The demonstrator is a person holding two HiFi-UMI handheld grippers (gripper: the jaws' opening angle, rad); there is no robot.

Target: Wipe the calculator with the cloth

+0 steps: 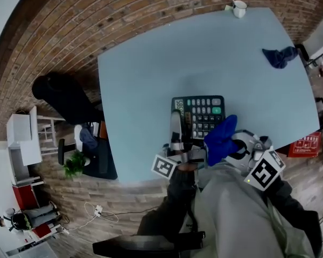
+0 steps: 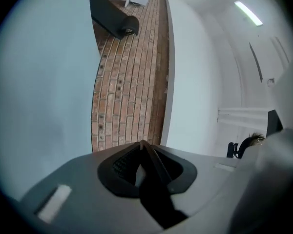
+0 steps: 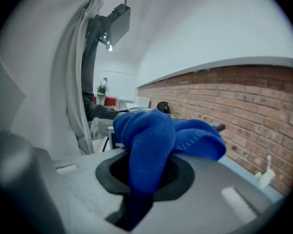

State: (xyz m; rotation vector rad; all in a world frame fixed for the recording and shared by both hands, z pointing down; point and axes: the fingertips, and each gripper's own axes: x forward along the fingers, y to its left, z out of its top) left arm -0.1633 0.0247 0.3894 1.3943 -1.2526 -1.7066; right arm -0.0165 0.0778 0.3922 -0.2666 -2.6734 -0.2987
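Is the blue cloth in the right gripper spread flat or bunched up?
Bunched up: the cloth bulges in folds from the right gripper, clamped between its jaws.

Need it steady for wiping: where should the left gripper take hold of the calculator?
The calculator lies flat and thin, keys up, so pinch its left edge, coming in from the left; that likely leaves the keys free for the cloth in the right gripper.

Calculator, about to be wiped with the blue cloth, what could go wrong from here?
The calculator lies close to the near edge of the table, and the left tongs are shut on nothing, so a wipe might push it off. The cloth is a loose bunch; a dangling fold may snag keys.
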